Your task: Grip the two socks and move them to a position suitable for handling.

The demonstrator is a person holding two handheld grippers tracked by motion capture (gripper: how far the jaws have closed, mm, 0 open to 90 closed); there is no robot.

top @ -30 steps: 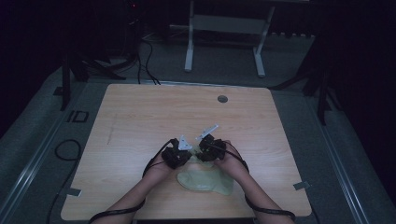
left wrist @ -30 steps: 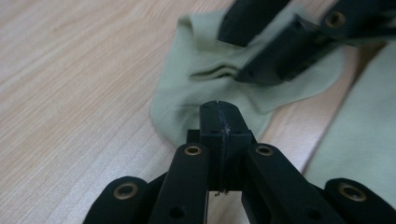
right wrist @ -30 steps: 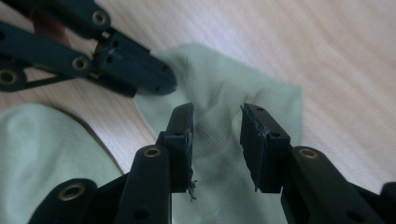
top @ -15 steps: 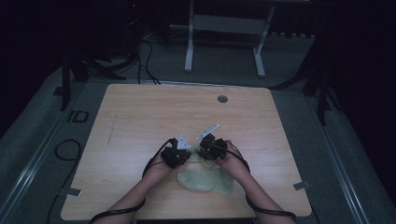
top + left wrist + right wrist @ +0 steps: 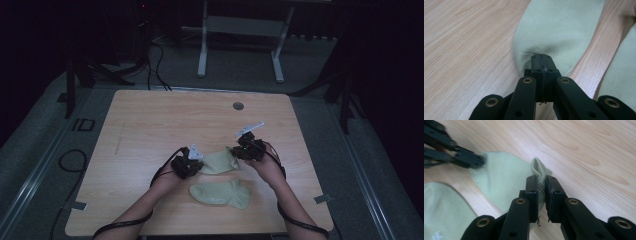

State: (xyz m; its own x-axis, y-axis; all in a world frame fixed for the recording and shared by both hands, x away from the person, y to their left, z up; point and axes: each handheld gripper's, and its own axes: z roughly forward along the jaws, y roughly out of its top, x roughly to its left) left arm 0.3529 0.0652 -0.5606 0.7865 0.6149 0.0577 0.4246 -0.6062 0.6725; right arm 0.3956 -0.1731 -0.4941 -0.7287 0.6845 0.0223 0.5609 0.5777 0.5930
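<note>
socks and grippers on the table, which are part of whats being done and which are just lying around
In the job:
- held sock, stretched between both grippers
- left gripper, shut on its toe end
- right gripper, shut on its cuff

Lying about:
- second sock, flat on the table, untouched
- round grommet near the far edge

The left hand-held gripper (image 5: 541,58) rose from six o'clock, its two black jaws pressed together with the rounded end of a pale green sock (image 5: 559,30) pinched at their tips. That sock stretched flat toward twelve and one o'clock over the light wooden counter (image 5: 466,50). A second pale green sock (image 5: 624,75) lay at four o'clock, a strip of bare counter between the two
</note>
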